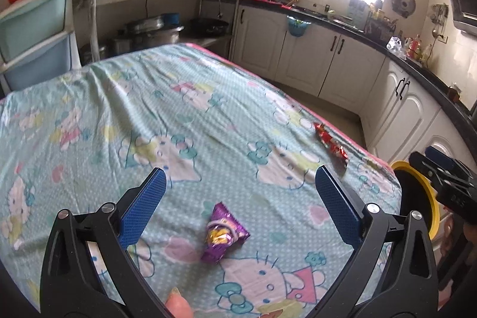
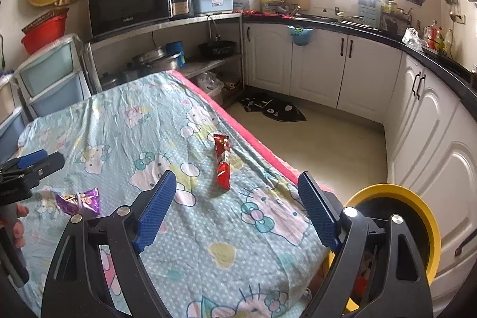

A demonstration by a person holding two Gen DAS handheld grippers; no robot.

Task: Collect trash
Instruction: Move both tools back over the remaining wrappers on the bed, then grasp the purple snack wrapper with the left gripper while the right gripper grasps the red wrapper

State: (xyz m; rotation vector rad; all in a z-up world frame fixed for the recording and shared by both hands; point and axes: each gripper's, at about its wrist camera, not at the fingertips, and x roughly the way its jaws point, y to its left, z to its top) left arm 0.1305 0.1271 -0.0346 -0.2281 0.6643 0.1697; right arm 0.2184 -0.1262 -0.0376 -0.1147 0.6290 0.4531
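1. Fingers on my left gripper (image 1: 240, 203) and right gripper (image 2: 235, 209) stand wide apart, empty.
2. I see a kitchen; a cartoon-print cloth covers the table (image 1: 179, 115).
3. Purple wrapper (image 1: 222, 233) lies between the left fingers; red wrapper (image 2: 222, 166) lies just beyond the right ones.

Right gripper (image 2: 235, 210) fingers spread wide, empty, above the cloth-covered bench (image 2: 125, 121). Red wrapper (image 2: 222, 164) lies just beyond them, near the right edge. Purple wrapper (image 2: 79, 201) lies left. Yellow-rimmed bin (image 2: 417, 207) stands right.
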